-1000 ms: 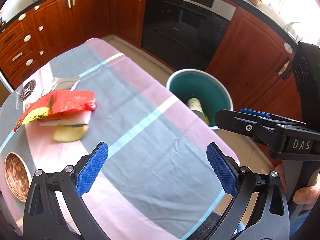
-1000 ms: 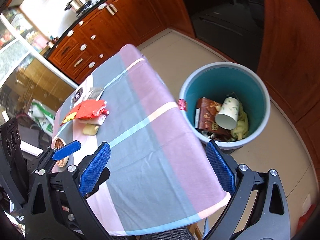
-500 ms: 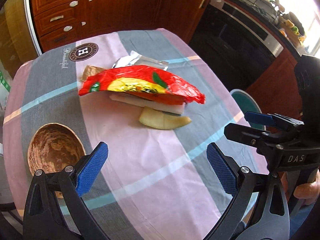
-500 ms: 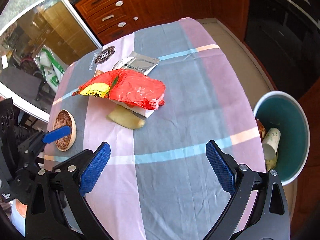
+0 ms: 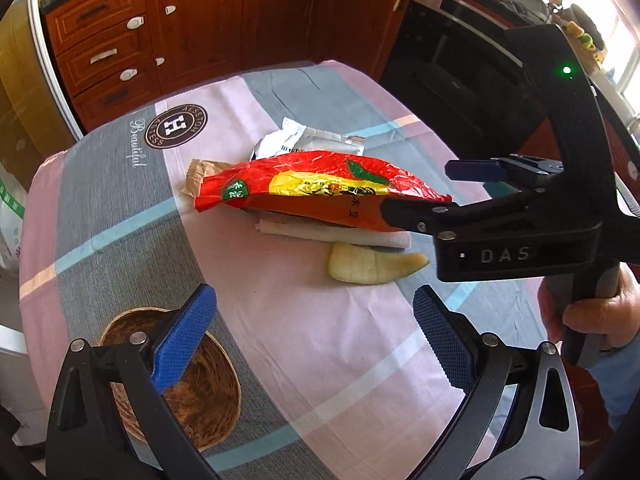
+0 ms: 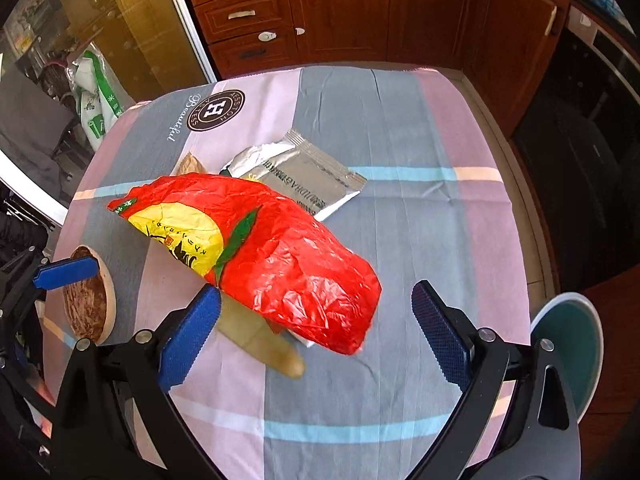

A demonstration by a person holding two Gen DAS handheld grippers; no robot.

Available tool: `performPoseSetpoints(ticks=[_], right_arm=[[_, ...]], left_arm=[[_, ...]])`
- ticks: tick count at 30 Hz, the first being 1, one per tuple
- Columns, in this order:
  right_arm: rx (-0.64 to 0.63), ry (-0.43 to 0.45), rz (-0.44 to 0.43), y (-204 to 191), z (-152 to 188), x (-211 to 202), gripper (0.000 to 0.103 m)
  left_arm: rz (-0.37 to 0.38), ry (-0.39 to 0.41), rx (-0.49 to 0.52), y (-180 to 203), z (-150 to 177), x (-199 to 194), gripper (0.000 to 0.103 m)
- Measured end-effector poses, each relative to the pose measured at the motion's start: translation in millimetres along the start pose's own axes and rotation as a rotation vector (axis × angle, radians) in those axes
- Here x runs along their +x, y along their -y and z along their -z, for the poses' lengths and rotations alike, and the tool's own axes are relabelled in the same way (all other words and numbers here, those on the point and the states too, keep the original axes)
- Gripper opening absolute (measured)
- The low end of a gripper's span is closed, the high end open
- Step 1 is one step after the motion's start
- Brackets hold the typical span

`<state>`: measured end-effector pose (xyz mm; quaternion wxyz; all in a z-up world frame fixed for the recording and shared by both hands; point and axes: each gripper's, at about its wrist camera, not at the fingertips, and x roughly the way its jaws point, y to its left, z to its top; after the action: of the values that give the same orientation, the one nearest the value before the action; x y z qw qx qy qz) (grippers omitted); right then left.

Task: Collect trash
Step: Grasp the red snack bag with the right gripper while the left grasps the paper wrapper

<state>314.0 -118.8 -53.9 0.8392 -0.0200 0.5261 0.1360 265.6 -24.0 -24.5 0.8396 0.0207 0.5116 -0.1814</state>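
A red and yellow snack bag [image 5: 312, 188] [image 6: 260, 256] lies on the table over a white wrapper [image 5: 340, 234] and a pale banana peel [image 5: 372, 268] [image 6: 264, 344]. A silver foil packet [image 6: 304, 178] [image 5: 304, 142] and a brown paper scrap [image 5: 200, 176] lie behind it. My right gripper [image 6: 316, 336] is open and hovers right over the bag's near end; it also shows in the left wrist view [image 5: 432, 188]. My left gripper [image 5: 312, 340] is open, above the cloth in front of the peel. The teal trash bin [image 6: 568, 344] stands at the table's right.
A round wooden bowl [image 5: 200, 380] [image 6: 90, 300] sits on the striped pink and grey tablecloth [image 6: 400, 128] at the near left. Wooden kitchen cabinets [image 5: 192, 24] and a dark oven [image 5: 460, 64] stand behind. A glass door [image 6: 80, 60] is at the left.
Both grippers swung away from the bin toward the trash pile and came closer. The right gripper now hangs just over the red bag. Both stay open.
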Motion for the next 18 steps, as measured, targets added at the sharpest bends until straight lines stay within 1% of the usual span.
performPoseSetpoints(ticks=[2, 3, 4, 5, 6, 7, 9, 12, 18], right_arm=[[-0.013, 0.012, -0.01, -3, -3, 4, 0.091], [-0.019, 0.031, -0.015, -5, -4, 4, 0.081], [-0.025, 0.043, -0.022, -6, -4, 3, 0.06], [-0.022, 0.039, -0.037, -5, -4, 4, 0.046], [-0.009, 0.028, -0.055, -4, -4, 6, 0.019], [0.008, 0.016, -0.07, -1, -4, 8, 0.015], [0.028, -0.001, -0.103, 3, -1, 10, 0.013], [0.066, -0.045, -0.19, 7, 7, 10, 0.012], [0.096, -0.135, -0.319, 4, 37, 6, 0.011]], left_arm=[[0.007, -0.003, -0.005, -1, -1, 3, 0.099], [0.009, -0.005, -0.007, -2, -2, 5, 0.099], [0.011, -0.007, -0.009, -2, -2, 6, 0.099], [0.011, -0.01, -0.01, -2, -2, 8, 0.099], [0.011, -0.012, -0.012, -1, -2, 9, 0.099], [0.011, -0.013, -0.015, -1, -1, 10, 0.099], [0.016, -0.016, -0.019, 0, -1, 11, 0.099], [0.022, -0.021, -0.025, 2, 1, 12, 0.099], [0.042, -0.035, -0.028, 13, 11, 12, 0.099]])
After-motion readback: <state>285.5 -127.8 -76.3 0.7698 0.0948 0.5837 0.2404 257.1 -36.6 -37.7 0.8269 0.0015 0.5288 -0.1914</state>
